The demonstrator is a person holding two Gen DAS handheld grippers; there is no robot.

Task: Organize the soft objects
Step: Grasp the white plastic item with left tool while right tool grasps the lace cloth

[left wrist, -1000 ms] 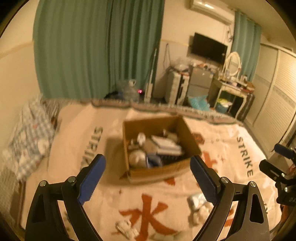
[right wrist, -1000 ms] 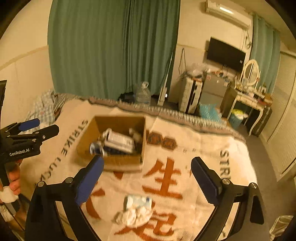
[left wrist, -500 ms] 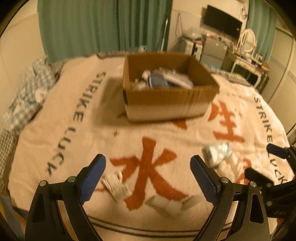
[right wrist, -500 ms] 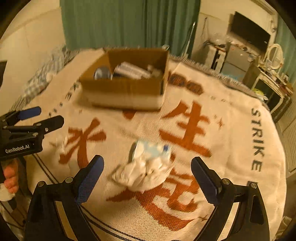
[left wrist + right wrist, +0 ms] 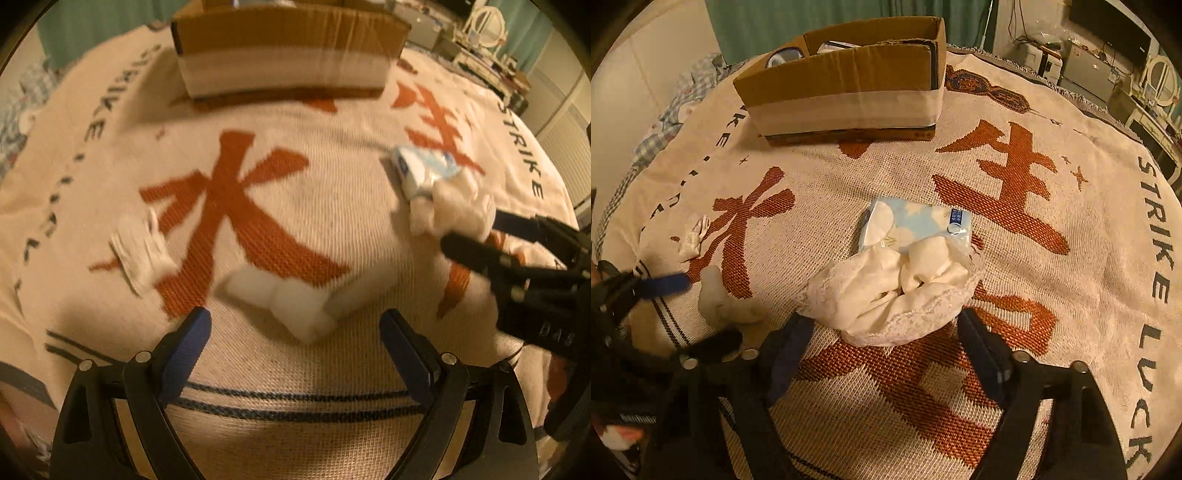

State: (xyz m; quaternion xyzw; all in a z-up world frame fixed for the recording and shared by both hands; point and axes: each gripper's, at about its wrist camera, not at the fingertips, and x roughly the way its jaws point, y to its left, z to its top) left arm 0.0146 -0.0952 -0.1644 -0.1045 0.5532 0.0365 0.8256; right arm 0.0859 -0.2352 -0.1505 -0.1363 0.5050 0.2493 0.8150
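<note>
Both grippers have dropped low toward the blanket since half a second ago, so the soft items now sit close in front of the fingers and the box has slid to the top of both views.

Woven blanket [image 5: 1082,258], cream with rust characters and dark "STRIKE LUCK" lettering, covers the whole bed. Cardboard box [image 5: 846,92] stands on it at the far side, open top, items inside only partly visible. Left gripper [image 5: 295,332] jaws spread wide, nothing between them; white folded cloth [image 5: 291,299] lies just ahead of its fingertips, blurred. Right gripper [image 5: 886,326] jaws also spread wide, empty; its tips sit either side of the near edge of the crumpled white lace cloth [image 5: 894,291], contact unclear. Light blue tissue pack [image 5: 916,223] lies touching the far side of that lace cloth. Small white crumpled cloth [image 5: 142,249] lies apart on the left of the blanket, near the rust character.
</note>
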